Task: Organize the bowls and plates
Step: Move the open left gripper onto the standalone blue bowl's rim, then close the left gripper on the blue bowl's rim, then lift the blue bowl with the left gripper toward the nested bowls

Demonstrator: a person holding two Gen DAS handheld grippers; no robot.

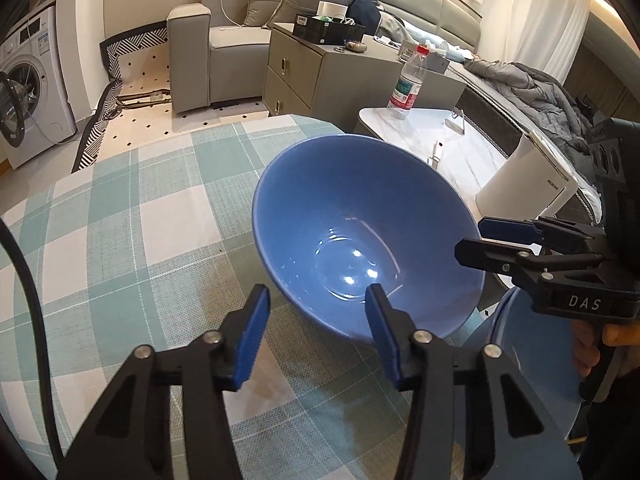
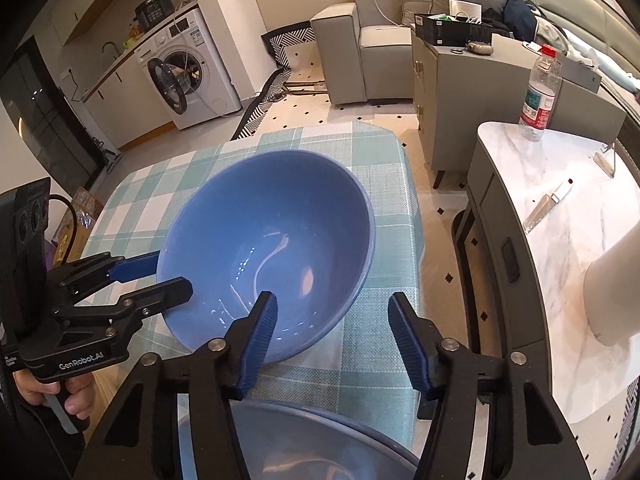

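A large blue bowl stands on the green-checked tablecloth. My left gripper straddles the bowl's left rim, one finger inside and one outside. Some cloth shows between the outer pad and the bowl wall. My right gripper straddles the opposite rim, its inner finger over the bowl's inside. A strip of cloth shows between its outer pad and the wall. A second blue dish lies at the table's near edge, under the right gripper.
A white marble side table stands to the right with a water bottle, a knife and a white jug-like appliance. A gap of floor separates it from the checked table. Beyond are a grey cabinet, a sofa and a washing machine.
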